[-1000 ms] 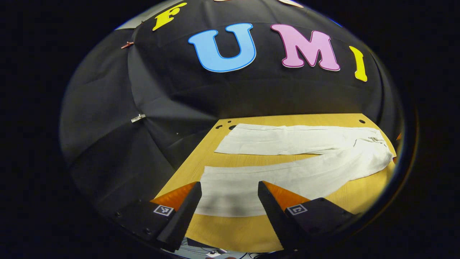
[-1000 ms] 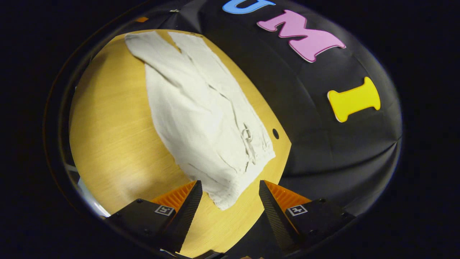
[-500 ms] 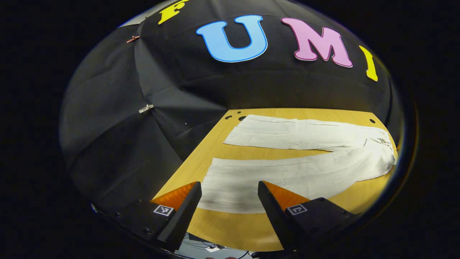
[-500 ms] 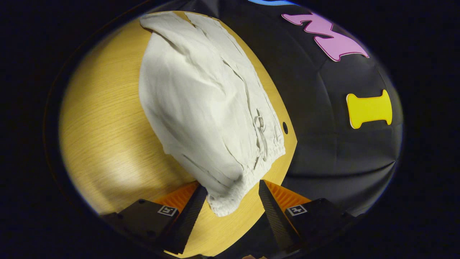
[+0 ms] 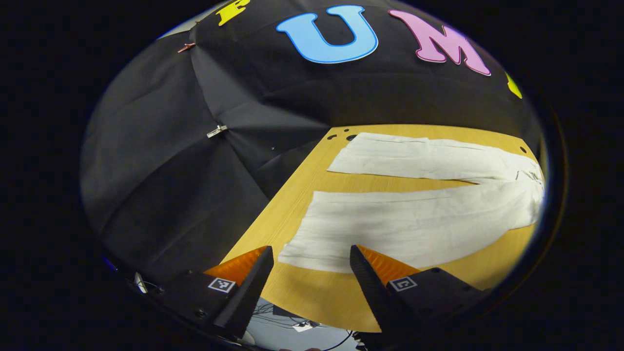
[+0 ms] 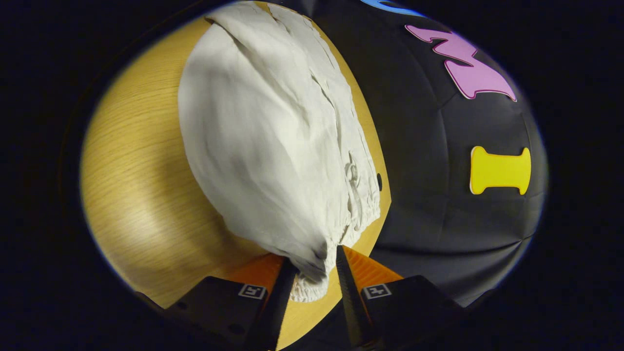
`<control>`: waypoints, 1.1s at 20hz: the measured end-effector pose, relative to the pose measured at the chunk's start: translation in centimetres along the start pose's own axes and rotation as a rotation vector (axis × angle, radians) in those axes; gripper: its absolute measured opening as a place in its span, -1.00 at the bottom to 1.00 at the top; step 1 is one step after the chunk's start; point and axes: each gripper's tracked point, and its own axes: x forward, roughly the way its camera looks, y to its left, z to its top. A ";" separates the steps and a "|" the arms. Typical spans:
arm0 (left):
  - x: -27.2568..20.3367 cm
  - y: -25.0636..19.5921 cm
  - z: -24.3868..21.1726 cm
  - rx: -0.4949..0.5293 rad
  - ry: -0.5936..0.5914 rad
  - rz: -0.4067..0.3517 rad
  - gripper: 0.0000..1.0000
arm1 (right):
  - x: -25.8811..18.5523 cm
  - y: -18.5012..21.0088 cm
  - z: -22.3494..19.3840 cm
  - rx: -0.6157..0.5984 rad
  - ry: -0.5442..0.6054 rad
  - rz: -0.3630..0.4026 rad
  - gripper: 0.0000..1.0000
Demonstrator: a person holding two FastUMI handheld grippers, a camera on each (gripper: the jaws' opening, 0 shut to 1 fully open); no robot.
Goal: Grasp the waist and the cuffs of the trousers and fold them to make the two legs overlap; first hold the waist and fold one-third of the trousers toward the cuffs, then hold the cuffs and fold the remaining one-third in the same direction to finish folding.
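- Across the table (image 5: 292,204), trousers (image 5: 419,224) lie flat, legs split apart; lifting unevenly could leave them skewed.
- At 6 o'clock, right gripper (image 6: 312,278) pinches the waist (image 6: 312,285) corner thinly; it may slip.
- Left gripper (image 5: 312,265) gapes wide at the cuff (image 5: 317,248), holding nothing.

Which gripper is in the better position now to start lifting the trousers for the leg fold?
Right. The right gripper already has the waist corner of the trousers between its closing fingers. The left gripper hangs open, with the near cuff not gripped.
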 end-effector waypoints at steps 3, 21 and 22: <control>0.4 0.8 -0.9 0.013 0.021 0.009 0.96 | 0.0 1.1 0.0 -0.014 0.000 0.076 -0.44; 9.5 3.7 -5.0 1.121 -0.012 -0.232 0.92 | 0.0 1.3 -0.2 -0.046 -0.025 0.264 -0.89; 9.8 3.6 -5.2 1.170 -0.015 -0.253 0.92 | 0.0 1.3 -0.1 -0.064 -0.025 0.254 -0.90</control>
